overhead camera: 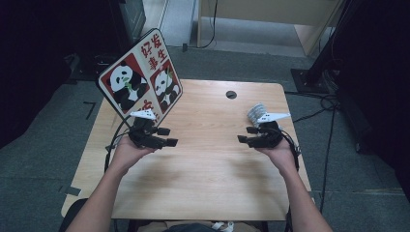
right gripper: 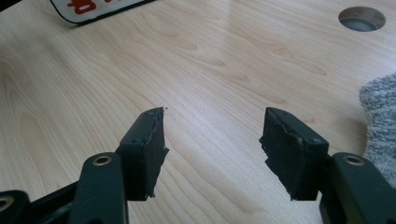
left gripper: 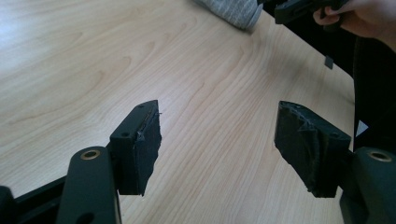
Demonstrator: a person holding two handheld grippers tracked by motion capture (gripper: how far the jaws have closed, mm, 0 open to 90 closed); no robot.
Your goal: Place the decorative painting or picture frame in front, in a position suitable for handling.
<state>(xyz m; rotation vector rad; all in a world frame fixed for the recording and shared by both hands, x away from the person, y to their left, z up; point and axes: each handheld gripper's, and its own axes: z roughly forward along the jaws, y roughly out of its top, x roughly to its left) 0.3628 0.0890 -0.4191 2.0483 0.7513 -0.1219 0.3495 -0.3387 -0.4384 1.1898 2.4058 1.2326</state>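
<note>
Both forearms enter from the near edge of the tabletop (overhead camera: 203,183), each hand carrying one tool. Left hand-held gripper (overhead camera: 165,137) hovers over the left-centre of the wood, jaws spread wide and pointing toward the middle; the left gripper view shows bare grain between its pads (left gripper: 144,140), so it grasps nothing. Right hand-held gripper (overhead camera: 245,135) mirrors it at right-centre, jaws likewise released and aimed inward; the right gripper view shows only wood between the pads (right gripper: 149,144).

Judgement: the symmetric, low, inward-facing pose reads as a ready stance, neither tool committed to a reach yet.

Nearest object to the right tool: a grey knitted cloth (overhead camera: 256,112), bunched on the tabletop just beyond and to the outer side of that gripper. It appears as a fuzzy grey mass at the right margin of the right gripper view (right gripper: 380,121), and at the top of the left gripper view (left gripper: 231,10). Lying flat and crumpled; the long axis seems to run roughly away from the person, but I cannot tell for certain.

Farther, behind the left tool: a panda sign board (overhead camera: 140,79), propped tilted at the far-left corner, printed face toward the person, one corner down. Beyond centre, a round cable hole (overhead camera: 231,94) in the wood.
</note>
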